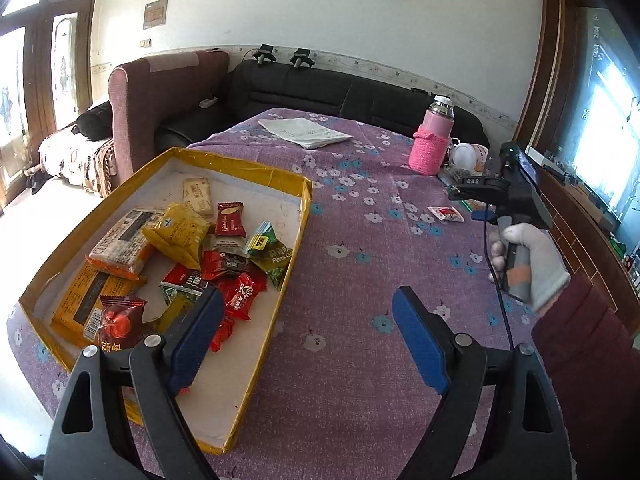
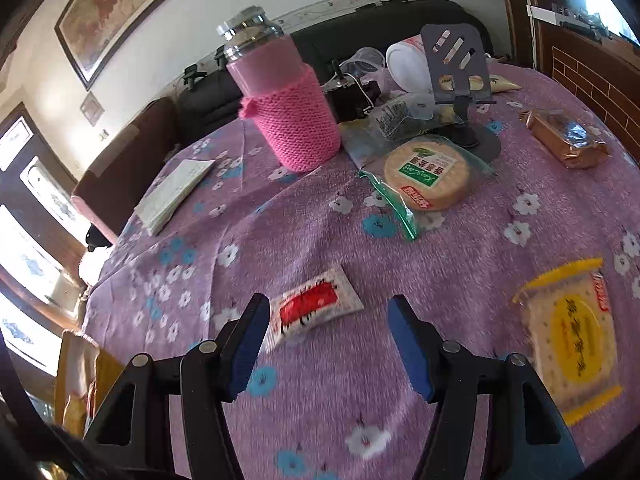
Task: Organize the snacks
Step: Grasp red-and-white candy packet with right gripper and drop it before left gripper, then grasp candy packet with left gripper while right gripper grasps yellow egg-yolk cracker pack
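Observation:
A yellow-rimmed cardboard tray (image 1: 304, 200) lies on the purple flowered tablecloth and holds several snack packets (image 1: 224, 268). My left gripper (image 1: 308, 340) is open and empty, over the tray's right edge. My right gripper (image 2: 328, 344) is open and empty, just short of a small white-and-red packet (image 2: 312, 308) that lies flat on the cloth; that packet also shows in the left wrist view (image 1: 446, 213). A yellow biscuit packet (image 2: 572, 336) lies to its right. The right gripper's body shows in the left wrist view (image 1: 508, 196), held by a gloved hand.
A pink knit-sleeved flask (image 2: 280, 96) stands at the back. Beside it lie a round cracker pack in a zip bag (image 2: 428, 176), a brown wrapped cake (image 2: 564, 140), a grey phone stand (image 2: 460, 80) and papers (image 2: 172, 192). A dark sofa (image 1: 340, 88) is behind the table.

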`<action>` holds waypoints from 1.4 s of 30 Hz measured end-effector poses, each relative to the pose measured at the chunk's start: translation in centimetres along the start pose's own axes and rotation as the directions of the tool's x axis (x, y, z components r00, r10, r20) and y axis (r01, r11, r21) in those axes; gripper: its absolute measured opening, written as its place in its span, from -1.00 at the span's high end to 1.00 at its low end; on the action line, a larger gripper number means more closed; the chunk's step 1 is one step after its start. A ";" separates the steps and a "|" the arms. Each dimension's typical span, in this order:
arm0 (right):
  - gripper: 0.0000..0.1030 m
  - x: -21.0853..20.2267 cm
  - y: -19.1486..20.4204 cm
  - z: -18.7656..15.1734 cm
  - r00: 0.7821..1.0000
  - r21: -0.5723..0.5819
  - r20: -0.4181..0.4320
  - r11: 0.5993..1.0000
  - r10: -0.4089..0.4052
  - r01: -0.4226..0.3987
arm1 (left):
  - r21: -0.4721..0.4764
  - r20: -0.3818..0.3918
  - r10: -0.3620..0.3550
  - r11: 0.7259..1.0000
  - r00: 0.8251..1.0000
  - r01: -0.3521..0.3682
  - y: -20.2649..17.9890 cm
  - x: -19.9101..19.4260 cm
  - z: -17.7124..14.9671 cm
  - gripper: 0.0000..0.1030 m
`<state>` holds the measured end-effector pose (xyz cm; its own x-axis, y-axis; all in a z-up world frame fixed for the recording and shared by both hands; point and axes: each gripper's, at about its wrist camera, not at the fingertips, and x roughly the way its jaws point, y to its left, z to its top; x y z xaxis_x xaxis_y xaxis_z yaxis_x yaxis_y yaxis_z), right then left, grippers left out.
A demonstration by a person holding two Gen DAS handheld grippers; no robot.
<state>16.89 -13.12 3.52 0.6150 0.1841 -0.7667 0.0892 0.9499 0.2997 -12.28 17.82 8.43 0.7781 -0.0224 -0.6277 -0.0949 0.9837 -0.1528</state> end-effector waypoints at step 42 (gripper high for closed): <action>-0.58 -3.9 -11.2 -3.6 0.971 -0.127 0.019 0.962 -0.240 0.240 | 0.267 -0.332 -0.169 0.927 0.928 0.265 -10.9 9.4 -1.8 -0.67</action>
<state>10.63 -23.59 1.13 0.5903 -0.0539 -0.8054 0.1344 0.9904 0.0323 -5.01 6.53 2.83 0.5319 -0.2467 -0.8101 0.2835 0.9533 -0.1042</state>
